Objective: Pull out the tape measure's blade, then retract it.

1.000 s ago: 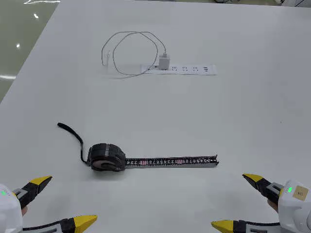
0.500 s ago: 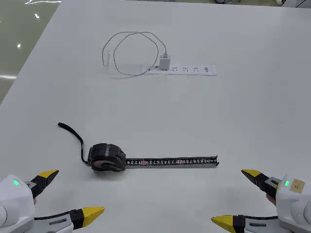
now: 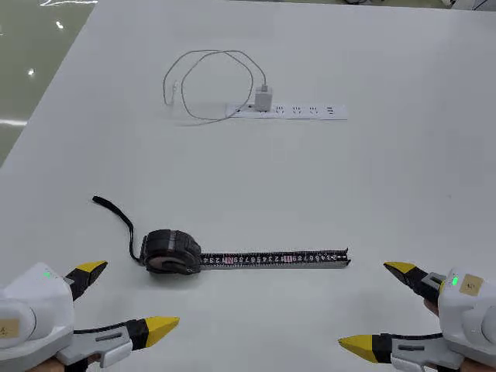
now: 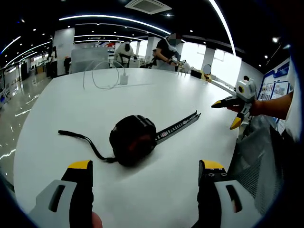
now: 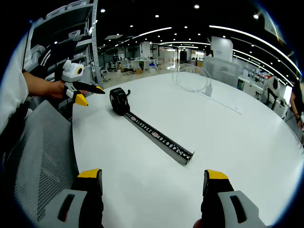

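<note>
While the tape measure (image 3: 170, 252) lies on the white table (image 3: 364, 178), a little toward 7 o'clock from the middle of the head view, its blade (image 3: 275, 258) lies drawn out flat toward 3 o'clock. Its black strap (image 3: 116, 217) trails off toward 10 o'clock. At 7 o'clock the left gripper (image 3: 132, 295) hovers near the case but apart from it, jaws spread wide and empty. At 5 o'clock the right gripper (image 3: 373, 305) hovers near the blade's tip, jaws likewise spread, gripping nothing. Far off at 12 o'clock lies a power strip (image 3: 298, 111) with a charger (image 3: 263, 99) plugged in and a looped cable (image 3: 209, 81).
</note>
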The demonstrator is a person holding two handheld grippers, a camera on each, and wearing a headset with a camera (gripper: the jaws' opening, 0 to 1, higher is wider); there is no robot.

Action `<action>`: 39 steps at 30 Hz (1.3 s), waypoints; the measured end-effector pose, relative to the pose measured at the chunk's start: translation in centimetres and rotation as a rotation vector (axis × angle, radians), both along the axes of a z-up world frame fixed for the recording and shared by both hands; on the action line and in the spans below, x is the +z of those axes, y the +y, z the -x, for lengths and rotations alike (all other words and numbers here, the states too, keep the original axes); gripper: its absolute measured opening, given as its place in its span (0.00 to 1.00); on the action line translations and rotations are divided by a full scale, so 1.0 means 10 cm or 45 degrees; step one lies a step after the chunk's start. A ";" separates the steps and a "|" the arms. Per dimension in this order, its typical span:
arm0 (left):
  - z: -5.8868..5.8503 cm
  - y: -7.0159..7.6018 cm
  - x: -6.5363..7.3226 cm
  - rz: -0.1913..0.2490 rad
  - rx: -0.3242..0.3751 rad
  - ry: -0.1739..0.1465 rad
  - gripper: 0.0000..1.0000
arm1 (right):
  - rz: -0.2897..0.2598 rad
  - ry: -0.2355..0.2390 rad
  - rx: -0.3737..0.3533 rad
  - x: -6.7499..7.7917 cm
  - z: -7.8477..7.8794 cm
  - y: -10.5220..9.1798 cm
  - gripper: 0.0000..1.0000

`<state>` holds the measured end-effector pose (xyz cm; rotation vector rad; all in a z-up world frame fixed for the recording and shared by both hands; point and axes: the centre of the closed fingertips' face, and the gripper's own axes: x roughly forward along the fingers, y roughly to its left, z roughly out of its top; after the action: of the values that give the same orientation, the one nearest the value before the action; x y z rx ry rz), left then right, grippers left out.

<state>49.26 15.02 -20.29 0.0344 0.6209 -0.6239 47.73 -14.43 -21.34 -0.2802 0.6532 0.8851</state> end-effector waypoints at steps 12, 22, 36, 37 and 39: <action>-0.10 -0.09 -0.03 0.016 -0.003 0.010 0.89 | 0.020 0.013 0.036 -0.04 -0.09 -0.04 0.84; -0.22 -0.15 -0.05 0.039 0.009 0.015 0.88 | 0.038 0.014 0.056 -0.04 -0.19 -0.09 0.84; -0.28 -0.24 -0.09 0.043 -0.006 0.027 0.87 | 0.033 0.021 0.047 -0.05 -0.27 -0.12 0.84; -0.28 -0.25 -0.09 0.044 -0.009 0.027 0.87 | 0.034 0.023 0.049 -0.06 -0.27 -0.12 0.84; -0.28 -0.26 -0.09 0.042 -0.011 0.028 0.87 | 0.035 0.024 0.049 -0.05 -0.27 -0.12 0.84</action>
<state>52.09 12.41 -21.20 -0.0007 0.6314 -0.6438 50.47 -15.66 -21.89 -0.3103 0.6797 0.9172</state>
